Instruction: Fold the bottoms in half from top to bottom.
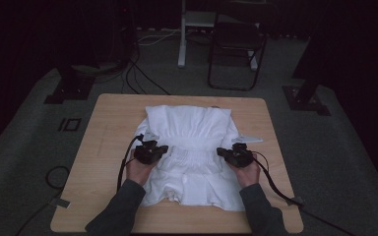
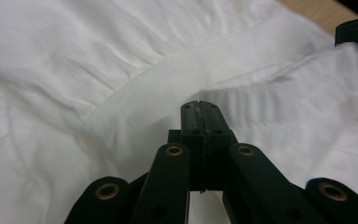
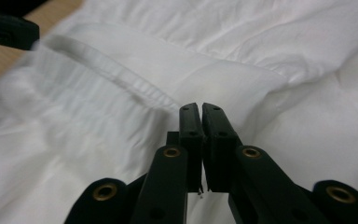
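- A wooden table [image 1: 103, 147] carries a white garment [image 1: 192, 130], spread across its middle from far edge to near edge; the high view alone takes in both.
- The left gripper [image 1: 150, 151] sits at the garment's left edge and the right gripper [image 1: 234, 155] at its right, level with the gathered waistband [image 1: 192, 156].
- The left gripper view shows jaws pressed together at a fold; whether cloth is pinched is unclear.
- The right gripper view shows jaws nearly closed, tips at the waistband's hem.
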A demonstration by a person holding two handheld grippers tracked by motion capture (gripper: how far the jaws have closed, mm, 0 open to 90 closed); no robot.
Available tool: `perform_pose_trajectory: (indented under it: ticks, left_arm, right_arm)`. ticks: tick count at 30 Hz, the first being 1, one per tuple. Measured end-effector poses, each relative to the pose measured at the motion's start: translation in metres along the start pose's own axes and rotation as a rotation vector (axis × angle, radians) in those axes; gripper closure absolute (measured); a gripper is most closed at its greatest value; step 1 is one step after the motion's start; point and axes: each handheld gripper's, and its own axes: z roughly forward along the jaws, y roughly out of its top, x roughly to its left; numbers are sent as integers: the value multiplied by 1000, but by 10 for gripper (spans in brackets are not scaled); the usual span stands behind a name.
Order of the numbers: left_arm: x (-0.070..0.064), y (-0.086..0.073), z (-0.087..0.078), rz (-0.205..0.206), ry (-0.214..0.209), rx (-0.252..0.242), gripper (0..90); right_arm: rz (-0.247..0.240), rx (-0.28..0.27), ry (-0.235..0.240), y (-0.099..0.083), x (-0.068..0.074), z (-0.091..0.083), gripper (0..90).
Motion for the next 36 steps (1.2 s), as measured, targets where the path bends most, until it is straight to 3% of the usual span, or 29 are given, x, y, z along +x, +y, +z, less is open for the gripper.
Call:
perform_pose_trajectory:
  ticks: [2,6,9,11,13,14,15,16,18,19,21,23,26,27,28,29,31,34,36]
  left_arm:
    - [1,0,15,14,11,45,898]
    - [-4,-7,36,21,-3,92,898]
    - [-6,-11,35,25,-18,89,896]
    - [-14,-17,21,33,-62,57,879]
    - [-21,-22,14,63,-96,56,860]
    - [-26,-26,10,97,-109,60,850]
    - [-26,-26,10,97,-109,60,839]
    - [-34,-34,2,145,-148,54,828]
    - [-39,-38,-6,169,-160,27,798]
    - [-39,-38,-6,169,-160,27,788]
    - [-37,-34,-10,141,-154,-10,773]
    - [-39,-32,-8,140,-165,-2,765]
    - [-45,-38,-2,183,-161,64,759]
    - [-45,-38,-2,183,-161,64,760]
    - [-49,-48,4,184,-149,103,760]
    - [-50,-53,7,179,-143,116,766]
    - [-53,-62,10,157,-153,89,773]
    - [-52,-58,7,161,-159,104,764]
    - [-51,-51,2,186,-141,92,706]
  right_arm:
    - [-2,43,-40,0,-3,16,881]
    - [-3,113,-21,-4,-6,37,863]
    - [-8,119,3,-8,-6,39,848]
    - [1,69,89,-12,-5,28,833]
    - [-21,49,119,-14,-1,19,823]
    - [-34,45,134,-15,1,15,817]
    - [-34,45,134,-15,1,15,817]
    - [-75,36,177,-19,8,3,800]
    - [-107,16,204,-21,12,-7,785]
    - [-107,16,204,-21,12,-7,785]
    - [-102,-33,223,-18,17,-19,776]
    - [-97,-51,249,-15,21,-21,774]
    - [-120,-10,274,-20,33,-16,774]
    - [-120,-10,274,-20,33,-16,774]
    - [-132,12,280,-24,37,-13,776]
    - [-171,77,271,-37,44,-4,811]
    - [-221,158,261,-49,50,5,839]
    - [-222,172,266,-51,51,8,846]
    - [-261,180,256,-45,52,5,806]
